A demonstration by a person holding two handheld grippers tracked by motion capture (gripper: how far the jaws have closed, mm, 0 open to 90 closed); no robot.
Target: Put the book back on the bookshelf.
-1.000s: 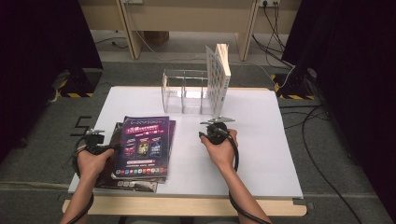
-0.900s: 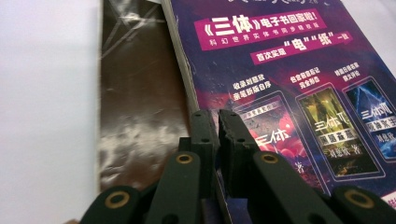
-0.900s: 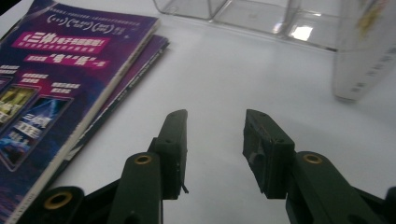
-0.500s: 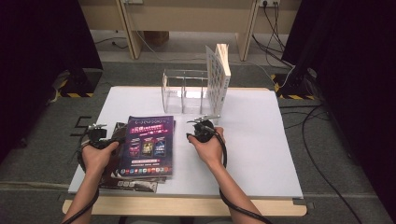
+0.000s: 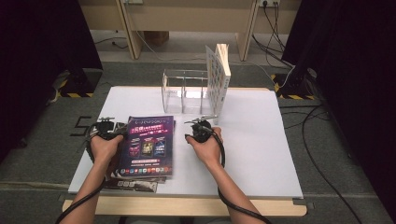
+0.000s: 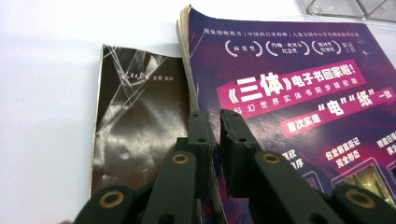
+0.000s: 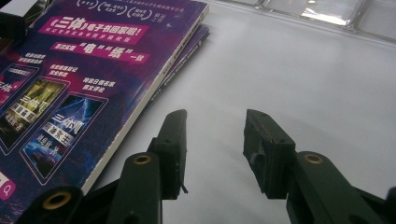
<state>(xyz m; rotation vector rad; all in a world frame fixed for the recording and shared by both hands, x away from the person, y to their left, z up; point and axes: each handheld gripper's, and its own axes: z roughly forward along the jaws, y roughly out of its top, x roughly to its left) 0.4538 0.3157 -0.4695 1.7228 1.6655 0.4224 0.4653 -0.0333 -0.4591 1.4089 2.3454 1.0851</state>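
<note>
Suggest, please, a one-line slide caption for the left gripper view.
Left gripper clamped on the edge of the purple magazine, beside a dark booklet on the white table.

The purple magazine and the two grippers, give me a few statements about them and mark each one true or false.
1. The left gripper has its jaws closed on the edge of the purple magazine. True.
2. The right gripper grips the magazine's spine. False: its jaws stand open over bare white table, beside the magazine.
3. The purple magazine lies on top of other magazines. True: a dark-covered magazine shows beneath it.
4. The clear organizer holds nothing at all. False: a white book stands upright at its right end.
</note>
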